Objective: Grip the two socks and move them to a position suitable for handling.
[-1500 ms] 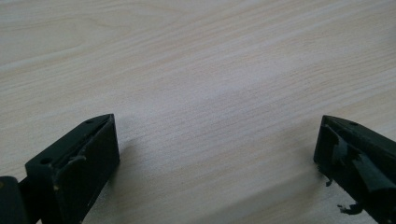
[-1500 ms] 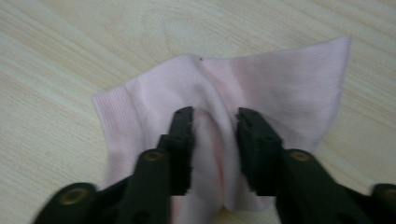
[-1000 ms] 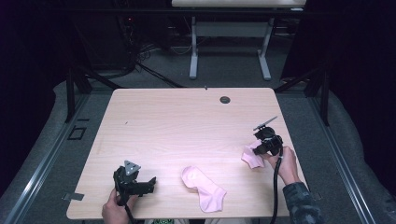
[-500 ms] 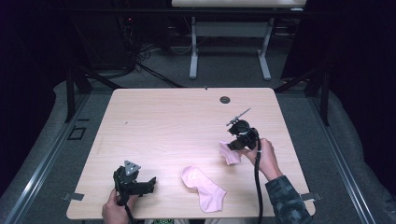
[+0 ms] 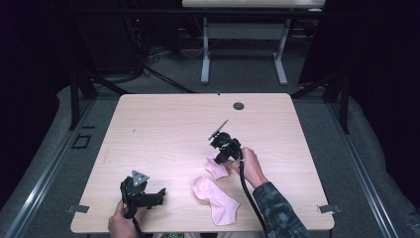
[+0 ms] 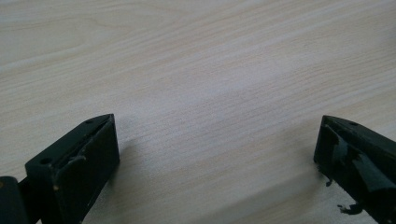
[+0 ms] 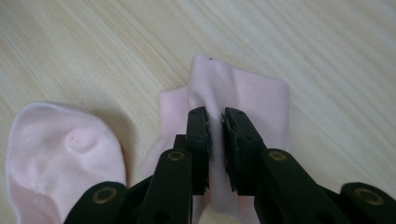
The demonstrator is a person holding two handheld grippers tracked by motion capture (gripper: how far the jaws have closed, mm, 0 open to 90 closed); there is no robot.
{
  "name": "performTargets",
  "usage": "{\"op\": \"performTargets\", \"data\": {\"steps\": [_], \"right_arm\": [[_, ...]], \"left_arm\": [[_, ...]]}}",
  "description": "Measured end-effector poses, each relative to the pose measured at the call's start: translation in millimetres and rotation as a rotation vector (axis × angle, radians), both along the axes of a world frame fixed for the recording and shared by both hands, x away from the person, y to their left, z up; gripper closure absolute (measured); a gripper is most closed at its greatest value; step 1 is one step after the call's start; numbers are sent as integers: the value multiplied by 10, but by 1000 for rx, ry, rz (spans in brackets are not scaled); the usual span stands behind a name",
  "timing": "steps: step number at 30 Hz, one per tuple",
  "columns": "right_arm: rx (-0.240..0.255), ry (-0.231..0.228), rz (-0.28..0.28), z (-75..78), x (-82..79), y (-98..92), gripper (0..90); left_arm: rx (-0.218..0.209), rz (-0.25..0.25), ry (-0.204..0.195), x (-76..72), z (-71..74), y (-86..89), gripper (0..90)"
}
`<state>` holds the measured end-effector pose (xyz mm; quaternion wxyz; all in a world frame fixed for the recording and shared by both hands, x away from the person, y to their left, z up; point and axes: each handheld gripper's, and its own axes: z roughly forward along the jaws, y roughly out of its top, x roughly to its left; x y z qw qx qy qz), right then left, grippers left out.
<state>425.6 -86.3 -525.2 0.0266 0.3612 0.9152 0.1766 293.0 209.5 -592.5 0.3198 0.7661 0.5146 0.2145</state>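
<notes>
Sock (image 7: 243, 100) pinched, seemingly, in right claw (image 7: 215, 122)

Counter (image 5: 163, 129) of pale wood grain, rectangular with rounded corners, seen from above. A flat pink sock (image 5: 218, 201) lies near the front edge, slightly right of centre. A second pink sock (image 5: 216, 167), bunched, lies just behind it, the two close together or touching. A small dark round grommet (image 5: 239, 105) sits in the top near the far edge.
</notes>
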Motion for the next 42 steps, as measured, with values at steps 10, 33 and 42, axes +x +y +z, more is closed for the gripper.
{"op": "performTargets", "data": {"steps": [10, 33, 42], "right_arm": [[60, -19, -33, -98, -43, -73, 376], [212, -100, -173, 55, -1288, -994, 143], [207, -93, -205, -96, -1511, -929, 251]], "left_arm": [[-1, -2, 1, 0, 1, 1, 0], [-40, -124, 20, 68, 161, -44, 1], [-64, -223, 0, 188, 464, -424, 17]]}}
